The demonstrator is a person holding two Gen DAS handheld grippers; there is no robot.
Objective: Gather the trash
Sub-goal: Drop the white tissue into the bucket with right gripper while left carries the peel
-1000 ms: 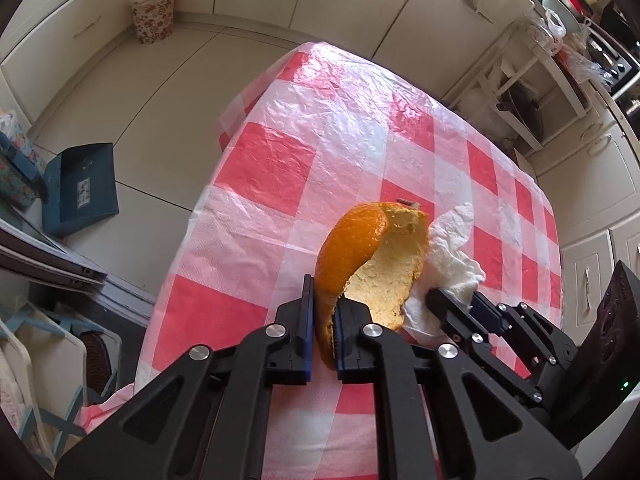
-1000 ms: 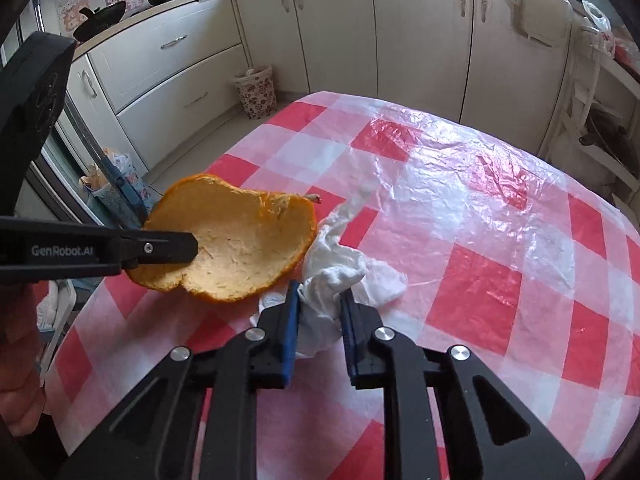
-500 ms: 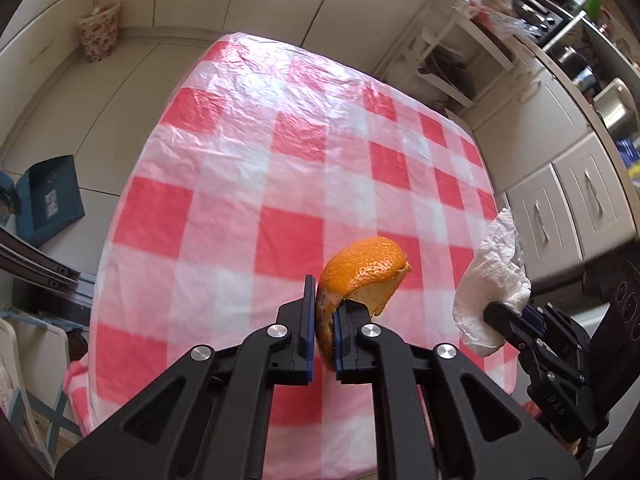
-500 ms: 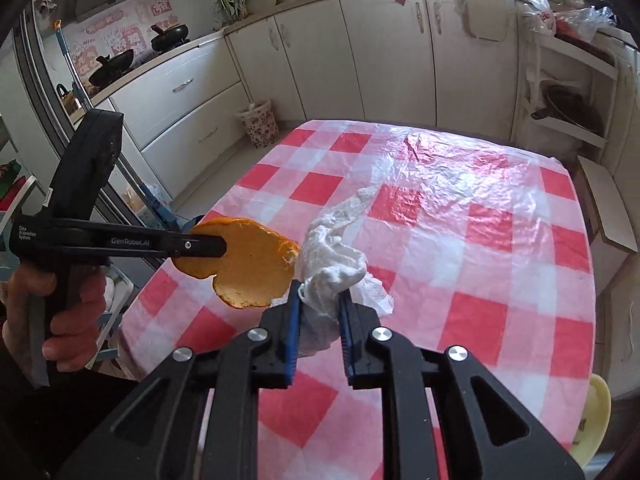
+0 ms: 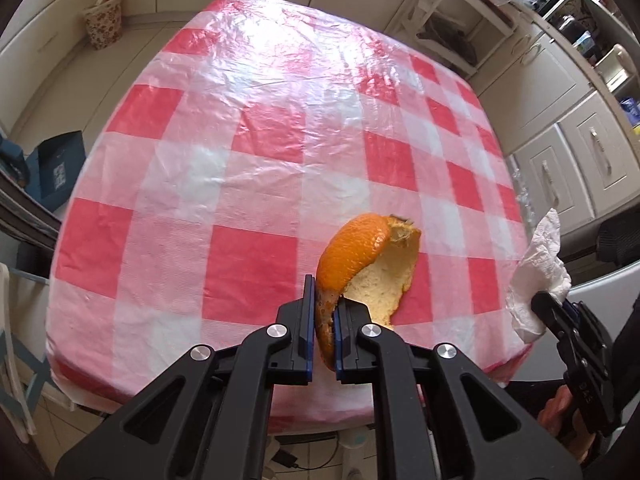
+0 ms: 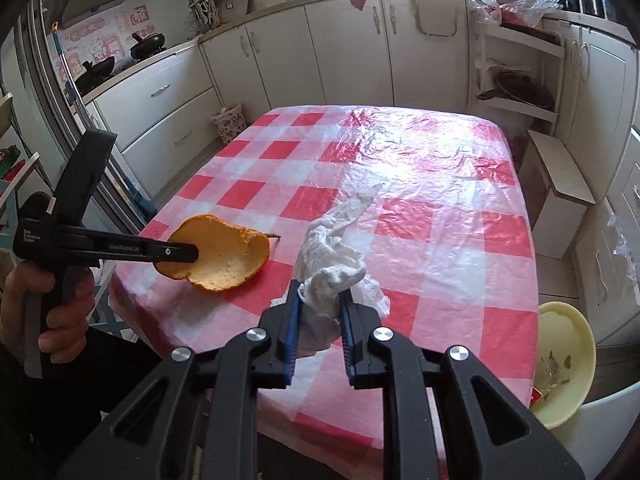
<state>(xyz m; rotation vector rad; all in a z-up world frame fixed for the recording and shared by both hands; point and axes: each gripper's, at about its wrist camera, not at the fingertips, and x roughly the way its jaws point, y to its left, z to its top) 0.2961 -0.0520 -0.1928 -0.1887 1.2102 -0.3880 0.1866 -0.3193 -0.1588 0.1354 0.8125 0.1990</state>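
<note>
My left gripper (image 5: 323, 304) is shut on a large orange peel (image 5: 368, 256) and holds it in the air over the near edge of the table. It shows from the side in the right wrist view (image 6: 188, 252), with the peel (image 6: 224, 256) at its tip. My right gripper (image 6: 320, 300) is shut on a crumpled white paper napkin (image 6: 332, 252), also lifted above the table. The napkin (image 5: 540, 276) and right gripper (image 5: 560, 316) show at the right edge of the left wrist view.
The table has a red-and-white checked cloth (image 5: 256, 152) under clear plastic. A pale yellow bin (image 6: 564, 360) with scraps stands low at the table's right. A small floral wastebasket (image 5: 102, 20) stands by the far cabinets. A white stool (image 6: 556, 188) stands right of the table.
Both grippers have lifted up and pulled back from the table, carrying the peel and the napkin. The two grippers have moved further apart.
</note>
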